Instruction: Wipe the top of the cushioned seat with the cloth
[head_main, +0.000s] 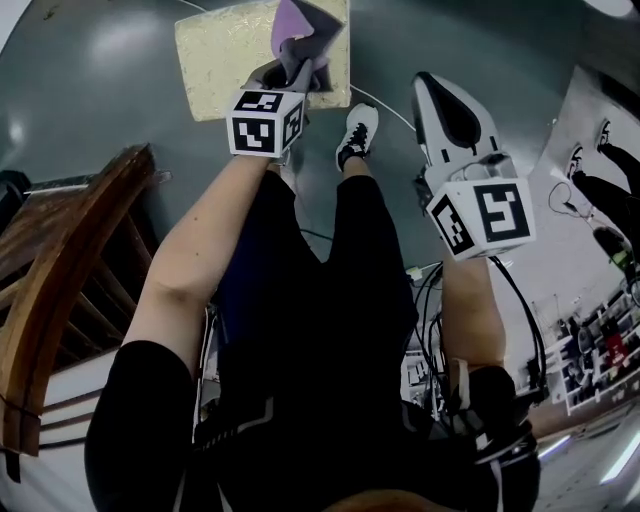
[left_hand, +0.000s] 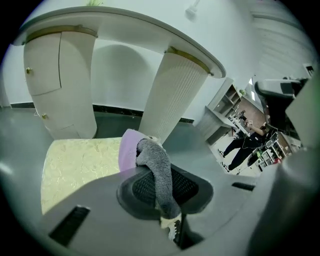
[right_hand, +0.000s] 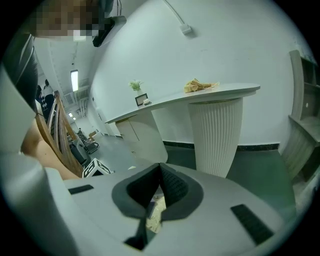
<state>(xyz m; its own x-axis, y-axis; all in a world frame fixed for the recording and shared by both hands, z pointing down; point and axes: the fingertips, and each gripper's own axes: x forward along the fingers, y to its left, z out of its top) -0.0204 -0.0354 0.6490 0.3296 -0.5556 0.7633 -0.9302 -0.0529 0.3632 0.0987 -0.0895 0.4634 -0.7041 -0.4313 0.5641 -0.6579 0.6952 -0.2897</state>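
Observation:
The cushioned seat (head_main: 215, 55) is a pale yellow square pad low on the grey-green floor, at the top of the head view. My left gripper (head_main: 298, 72) hangs over its right edge, shut on a grey and purple cloth (head_main: 300, 28) that sticks up past the jaws. In the left gripper view the cloth (left_hand: 156, 172) is pinched between the dark pads and droops forward, with the seat (left_hand: 75, 165) below and to the left. My right gripper (head_main: 432, 88) is held to the right of the seat, off it, shut with nothing in it; its pads (right_hand: 172, 187) meet.
A dark wooden chair frame (head_main: 60, 270) stands at the left. A white counter on a ribbed pillar (left_hand: 172, 95) and a rounded cabinet (left_hand: 60, 80) stand behind the seat. The person's shoe (head_main: 358, 135) is by the seat's corner. Cables (head_main: 425, 300) trail on the right.

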